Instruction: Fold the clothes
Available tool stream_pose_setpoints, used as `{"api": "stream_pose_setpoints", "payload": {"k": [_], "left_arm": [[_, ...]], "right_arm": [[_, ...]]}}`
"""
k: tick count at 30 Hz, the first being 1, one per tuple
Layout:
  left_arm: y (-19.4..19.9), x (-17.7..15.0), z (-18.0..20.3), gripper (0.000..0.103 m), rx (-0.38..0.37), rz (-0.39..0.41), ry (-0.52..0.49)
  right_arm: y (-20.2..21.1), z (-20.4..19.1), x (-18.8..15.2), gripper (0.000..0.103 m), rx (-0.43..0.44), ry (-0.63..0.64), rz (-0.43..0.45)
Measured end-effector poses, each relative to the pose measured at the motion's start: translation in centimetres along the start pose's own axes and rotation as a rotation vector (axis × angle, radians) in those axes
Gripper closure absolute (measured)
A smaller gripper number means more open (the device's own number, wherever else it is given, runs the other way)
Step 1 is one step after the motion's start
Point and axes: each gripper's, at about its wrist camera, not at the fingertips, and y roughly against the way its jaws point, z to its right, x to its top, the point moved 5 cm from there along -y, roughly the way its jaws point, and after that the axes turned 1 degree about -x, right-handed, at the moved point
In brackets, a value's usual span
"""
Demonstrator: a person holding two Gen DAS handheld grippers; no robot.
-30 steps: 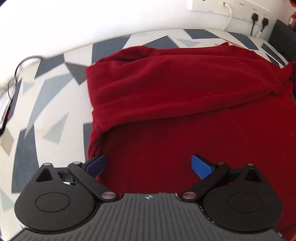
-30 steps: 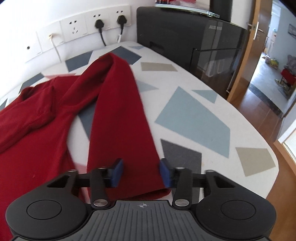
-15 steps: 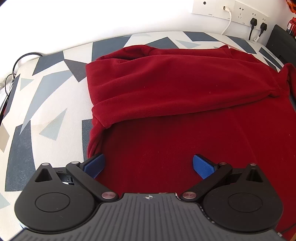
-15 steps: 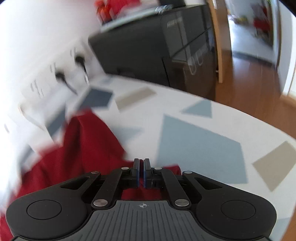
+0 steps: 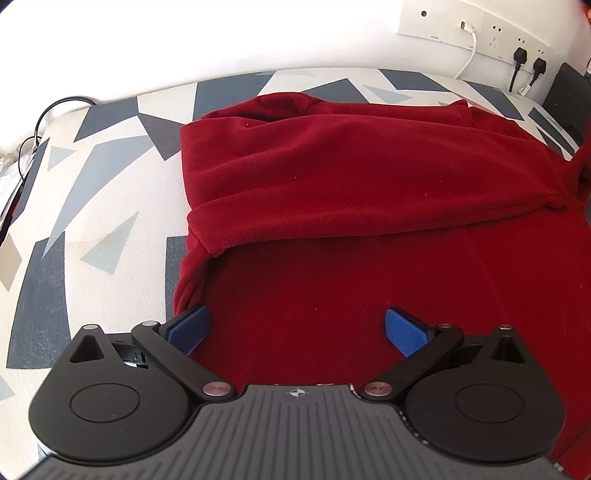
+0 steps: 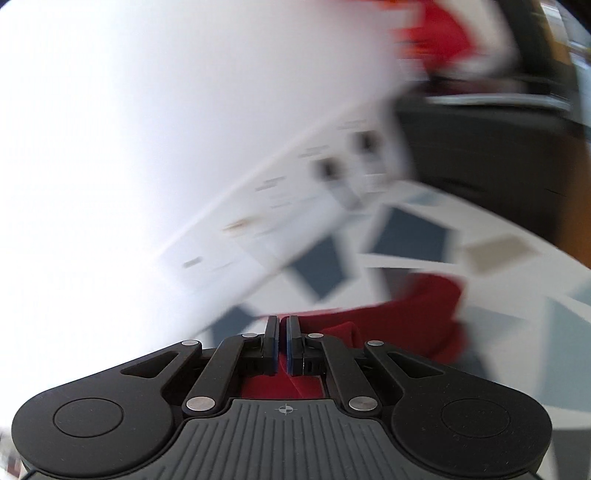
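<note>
A dark red garment (image 5: pixel 351 206) lies spread on the patterned table (image 5: pixel 92 206), with one sleeve folded across its upper part. My left gripper (image 5: pixel 295 328) hovers open over the garment's lower left part, its blue pads wide apart with nothing between them. In the blurred right wrist view, my right gripper (image 6: pixel 282 343) is shut on the red sleeve (image 6: pixel 417 317), whose cloth shows between and under the pads and trails off to the right over the table.
White wall sockets (image 5: pixel 476 29) with plugged cables sit behind the table. A black cabinet (image 6: pixel 480 162) stands at the table's far right. Black cables (image 5: pixel 33 136) lie at the left edge.
My right gripper shut on the sleeve's end, then lifted and swung it up and to the left, the view tilting toward the wall. The left gripper stayed put and open.
</note>
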Motion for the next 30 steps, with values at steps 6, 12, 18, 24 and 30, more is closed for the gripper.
{"api": "stream_pose_setpoints", "payload": {"k": [6, 12, 18, 24, 30], "left_arm": [[1.3, -0.7, -1.5, 0.0, -0.108, 0.015, 0.034], [2.9, -0.9, -3.5, 0.0, -0.162, 0.045, 0.115], [4.1, -0.5, -4.0, 0.0, -0.19, 0.085, 0.122], [4.3, 1.3, -3.2, 0.0, -0.268, 0.107, 0.113], [3.8, 5.5, -3.3, 0.001, -0.505, 0.082, 0.317]], "right_arm": [[-5.4, -10.4, -4.3, 0.1, 0.19, 0.209, -0.226], [-9.8, -15.9, -10.4, 0.095, 0.265, 0.319, -0.402], [-9.9, -15.3, -11.1, 0.066, 0.236, 0.302, -0.384], [-7.9, -8.1, -7.6, 0.065, 0.083, 0.252, -0.262], [-4.5, -0.6, -6.9, 0.065, -0.079, 0.246, -0.189]]}}
